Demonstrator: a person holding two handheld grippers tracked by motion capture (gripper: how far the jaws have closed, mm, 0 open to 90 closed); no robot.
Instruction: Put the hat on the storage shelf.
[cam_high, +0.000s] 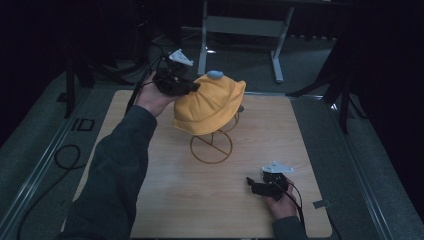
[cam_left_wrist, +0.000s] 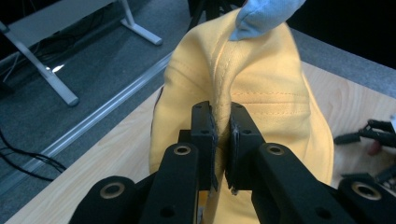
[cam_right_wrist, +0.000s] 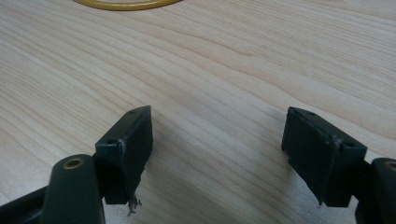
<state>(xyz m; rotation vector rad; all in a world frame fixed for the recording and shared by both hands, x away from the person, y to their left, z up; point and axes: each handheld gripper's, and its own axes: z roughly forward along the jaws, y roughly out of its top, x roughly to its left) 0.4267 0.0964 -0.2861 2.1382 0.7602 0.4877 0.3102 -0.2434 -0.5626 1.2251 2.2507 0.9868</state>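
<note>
A yellow cloth hat (cam_high: 210, 105) with a light blue tip (cam_high: 215, 74) hangs over a gold wire stand (cam_high: 211, 147) in the middle of the wooden table (cam_high: 170, 200). My left gripper (cam_high: 192, 87) is at the hat's left side, shut on a fold of its yellow cloth (cam_left_wrist: 261, 102); the cloth is pinched between the black pads (cam_left_wrist: 208, 140). The blue tip (cam_left_wrist: 261, 16) rises above that fold. My right gripper (cam_high: 254, 186) rests low over the table at the front right, open, with bare wood between its fingertips (cam_right_wrist: 135, 140).
The stand's round gold base (cam_right_wrist: 126, 4) lies ahead of the right gripper. A grey metal table frame (cam_high: 245, 27) stands on the floor beyond the table. Black cable (cam_high: 67, 157) loops on the floor at the left. A small grey bracket (cam_high: 321, 204) sits at the table's right edge.
</note>
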